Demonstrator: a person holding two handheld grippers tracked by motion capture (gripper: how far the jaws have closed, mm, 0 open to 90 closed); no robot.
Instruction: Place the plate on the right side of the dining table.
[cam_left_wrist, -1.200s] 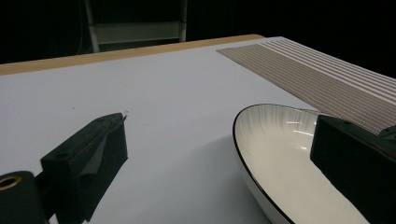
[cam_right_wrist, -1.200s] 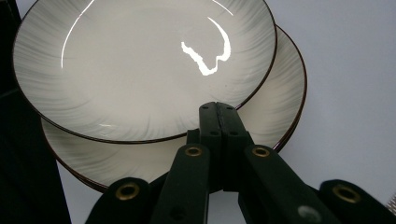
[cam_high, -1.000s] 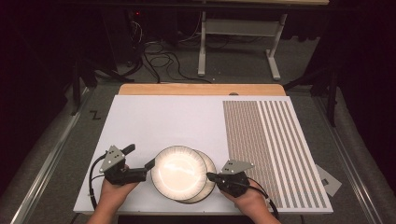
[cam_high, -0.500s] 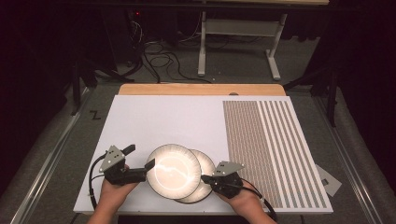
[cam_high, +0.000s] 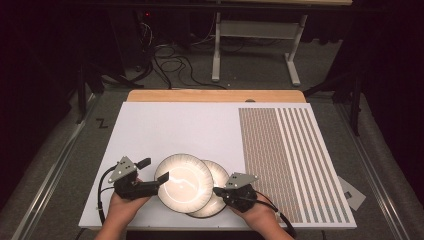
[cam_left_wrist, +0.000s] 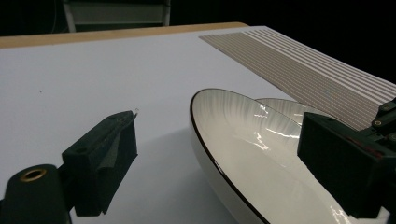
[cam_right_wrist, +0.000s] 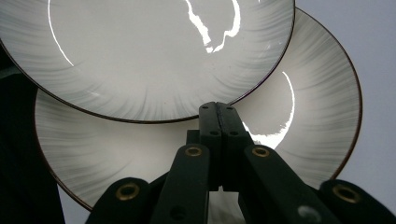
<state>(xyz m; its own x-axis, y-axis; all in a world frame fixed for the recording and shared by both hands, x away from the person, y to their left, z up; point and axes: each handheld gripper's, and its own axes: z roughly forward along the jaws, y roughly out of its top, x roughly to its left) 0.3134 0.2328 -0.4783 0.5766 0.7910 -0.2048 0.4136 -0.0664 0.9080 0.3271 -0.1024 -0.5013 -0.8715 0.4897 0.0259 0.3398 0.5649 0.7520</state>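
A: Nearest us, what do our grippers have?

B: Our right gripper (cam_high: 218, 191) has its jaws pressed together at the near rim of the lower plate (cam_high: 221, 176); whether they pinch that rim we cannot tell. Our left gripper (cam_high: 159, 181) has its jaws spread wide around the left rim of the upper plate (cam_high: 184, 182), which sits tilted and overlapping the lower one, offset to the left.

A: So which step are we on?

B: We judge we are separating the two plates. Next, the left jaws need to close on the rim before lifting.

A: And room to move?

B: Both plates lie near the white board's (cam_high: 180, 125) front edge, so we should keep away from it. Beyond them the board is bare; the striped panel (cam_high: 290, 155) lies to the right.
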